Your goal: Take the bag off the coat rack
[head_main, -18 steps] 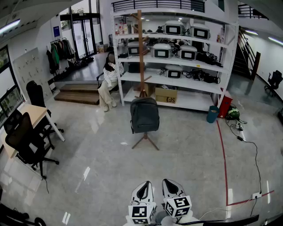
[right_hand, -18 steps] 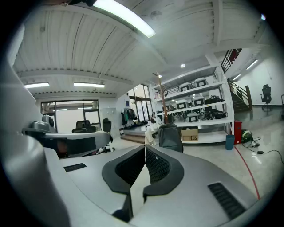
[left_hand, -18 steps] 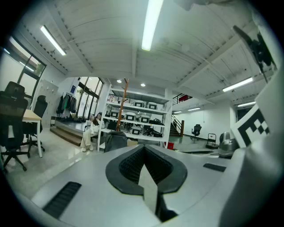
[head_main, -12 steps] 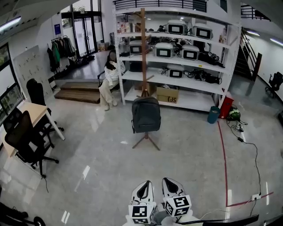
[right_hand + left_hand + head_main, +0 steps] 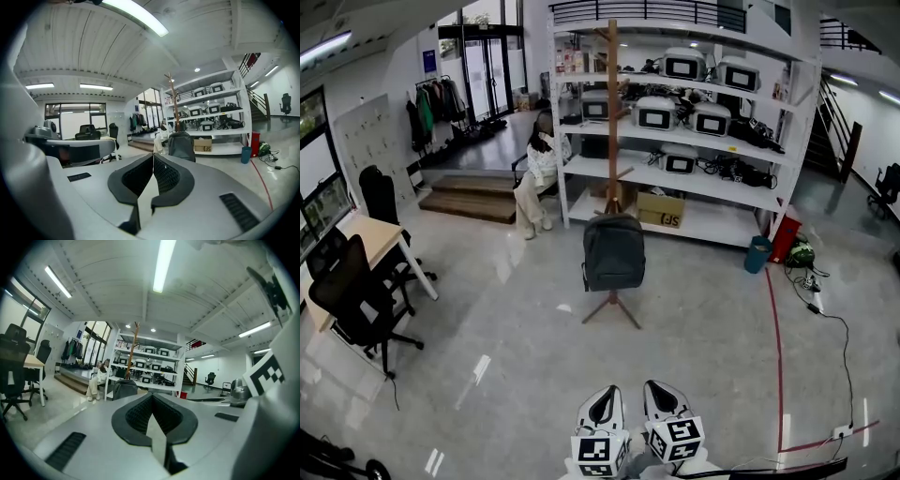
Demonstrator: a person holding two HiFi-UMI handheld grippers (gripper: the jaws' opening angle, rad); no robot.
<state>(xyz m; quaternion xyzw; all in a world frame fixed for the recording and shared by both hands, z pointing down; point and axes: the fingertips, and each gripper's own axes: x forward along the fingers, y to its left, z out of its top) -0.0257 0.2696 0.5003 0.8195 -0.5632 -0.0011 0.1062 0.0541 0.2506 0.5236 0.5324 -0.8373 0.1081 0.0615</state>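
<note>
While both grippers sit side by side at the near edge of the head view, the bag is untouched.

- floor (image 5: 487, 319): glossy grey, with a red line (image 5: 775, 347) running along its right side.
- shelving unit (image 5: 712, 183): white, at the far side, loaded with boxy screen units, cables and a cardboard box.
- bench (image 5: 366, 239): at the floor's left edge, black office chairs (image 5: 352, 291) beside it.
- coat rack (image 5: 611, 112): wooden pole on splayed feet, upright on the floor in front of the shelving unit's left half.
- person (image 5: 539, 173): seated left of the rack, by the shelving unit's left end.
- bag (image 5: 614, 253): dark grey backpack hanging low on the rack pole, just above the feet and clear of the floor.
- left gripper (image 5: 152, 401): faces the rack, well apart from the bag; fingers (image 5: 136, 416) together, nothing between them.
- right gripper (image 5: 153, 161): same heading, also well apart from the bag; fingers (image 5: 166, 176) together, empty.
</note>
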